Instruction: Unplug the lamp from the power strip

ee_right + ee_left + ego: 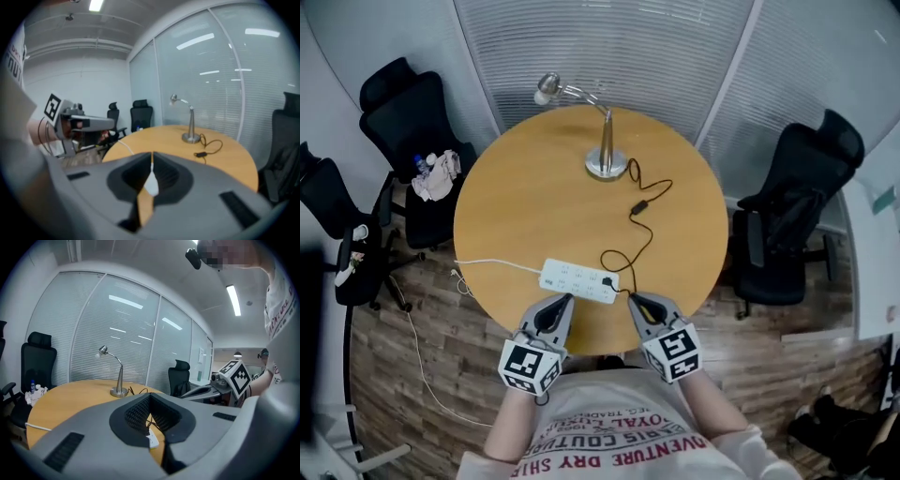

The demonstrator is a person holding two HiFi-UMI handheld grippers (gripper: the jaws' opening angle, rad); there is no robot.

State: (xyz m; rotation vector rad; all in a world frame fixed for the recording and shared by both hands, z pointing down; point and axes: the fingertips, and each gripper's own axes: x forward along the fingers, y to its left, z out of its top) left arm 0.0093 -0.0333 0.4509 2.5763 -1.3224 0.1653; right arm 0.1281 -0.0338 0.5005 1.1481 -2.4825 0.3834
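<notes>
Grey-jawed, the left hand-held gripper (565, 300) seems to have its jaws together, with nothing between them. The white oblong plastic power strip (579, 280) lies just ahead of its tips on the round wooden table (506, 206). At the strip's right end the black lamp plug (608, 282) looks seated, just ahead of the right hand-held gripper (634, 298), whose jaws are closed and empty. The silver gooseneck desk lamp (606, 159) stands well beyond both. Nothing is done yet: gripping and pulling the plug remain.
</notes>
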